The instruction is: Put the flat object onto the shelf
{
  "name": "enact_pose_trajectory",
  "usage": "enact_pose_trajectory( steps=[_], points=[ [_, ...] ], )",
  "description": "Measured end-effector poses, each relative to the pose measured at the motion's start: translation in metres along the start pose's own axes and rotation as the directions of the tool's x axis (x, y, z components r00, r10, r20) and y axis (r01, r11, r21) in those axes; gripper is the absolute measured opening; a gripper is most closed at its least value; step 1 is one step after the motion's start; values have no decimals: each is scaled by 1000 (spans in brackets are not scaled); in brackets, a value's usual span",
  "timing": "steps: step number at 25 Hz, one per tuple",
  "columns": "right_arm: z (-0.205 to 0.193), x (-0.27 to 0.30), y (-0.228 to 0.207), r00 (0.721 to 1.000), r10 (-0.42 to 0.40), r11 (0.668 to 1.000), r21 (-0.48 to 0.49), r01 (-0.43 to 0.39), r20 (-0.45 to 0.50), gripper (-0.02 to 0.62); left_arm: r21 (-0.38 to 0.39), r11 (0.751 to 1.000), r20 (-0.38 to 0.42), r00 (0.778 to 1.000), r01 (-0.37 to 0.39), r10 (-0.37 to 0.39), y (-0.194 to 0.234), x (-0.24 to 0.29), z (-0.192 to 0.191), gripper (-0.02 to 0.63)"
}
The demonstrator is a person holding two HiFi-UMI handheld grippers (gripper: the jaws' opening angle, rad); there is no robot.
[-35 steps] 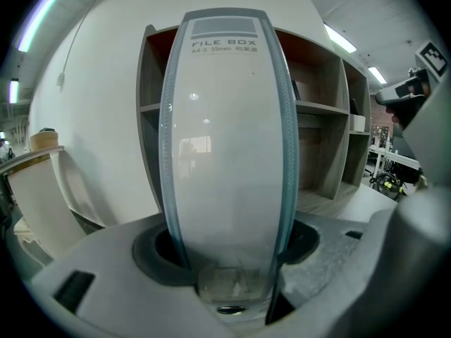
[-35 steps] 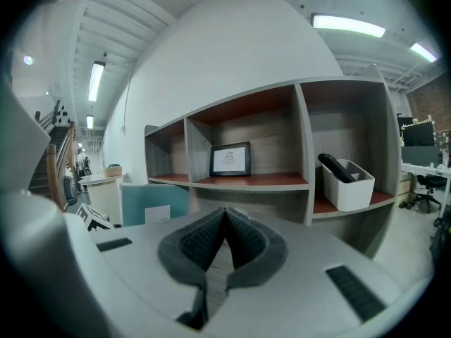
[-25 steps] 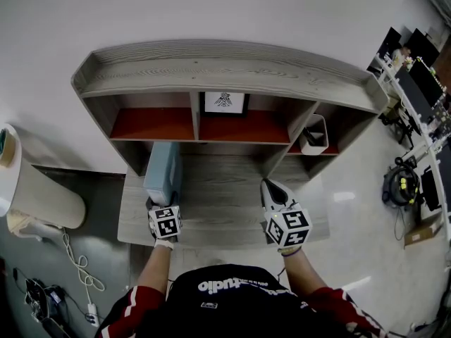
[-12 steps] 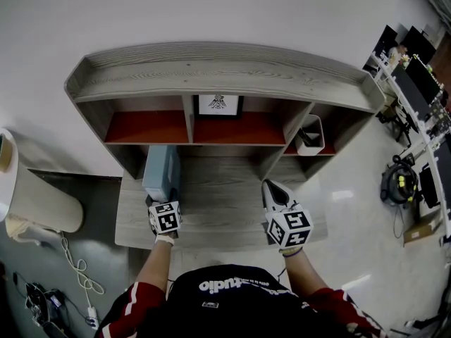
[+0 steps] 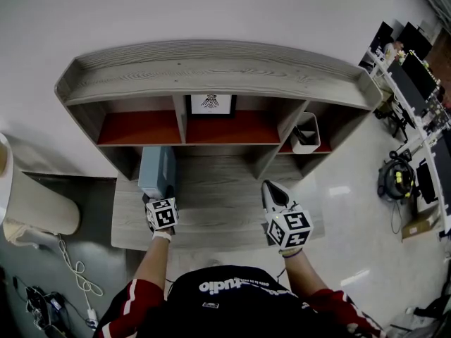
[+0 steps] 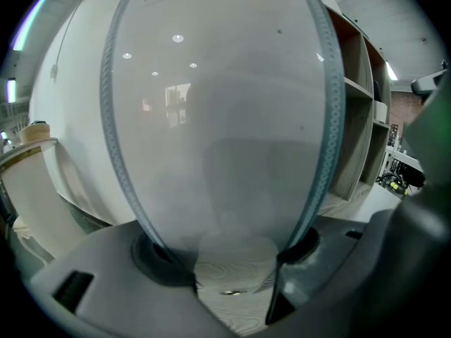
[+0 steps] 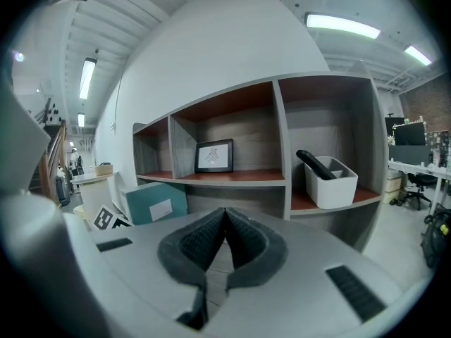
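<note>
The flat object (image 5: pixel 156 172), upright left of centre in the head view, is clamped at its near end by the widely spread left claw (image 5: pixel 161 198). The right claw (image 5: pixel 269 186) is closed and empty. If raised askew, the object's far end may be caught on the shelf (image 5: pixel 211 69) edge and twisted out of the one-ended grip.

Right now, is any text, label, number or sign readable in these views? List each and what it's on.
"udio": the end of the white print on the person's black top; the rest is unclear.
Print at the top edge of the flat object: blurred, unreadable.
Framed picture: an emblem; the line beneath is too small to read.
White label on the flat object: too small to read.
Marker cubes: patterns only.
</note>
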State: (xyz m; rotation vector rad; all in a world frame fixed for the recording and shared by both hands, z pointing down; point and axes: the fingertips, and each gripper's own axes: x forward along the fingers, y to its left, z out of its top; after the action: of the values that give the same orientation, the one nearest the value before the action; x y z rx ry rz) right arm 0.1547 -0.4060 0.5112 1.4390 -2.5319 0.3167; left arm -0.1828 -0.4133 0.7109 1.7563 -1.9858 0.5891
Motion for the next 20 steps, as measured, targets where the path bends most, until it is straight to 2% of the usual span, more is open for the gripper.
enact_pose_trajectory(
  steps=[10,20],
  points=[
    [-9,-9,-6,999,-33,999,8,33,-15,0,19,1000,4,1000,5,-5,-1,10,-1,284],
    [-13,-36,6,997,-73,997,0,73,-26,0,30,999,58,998,25,-27,1,-5,6,307]
  ],
)
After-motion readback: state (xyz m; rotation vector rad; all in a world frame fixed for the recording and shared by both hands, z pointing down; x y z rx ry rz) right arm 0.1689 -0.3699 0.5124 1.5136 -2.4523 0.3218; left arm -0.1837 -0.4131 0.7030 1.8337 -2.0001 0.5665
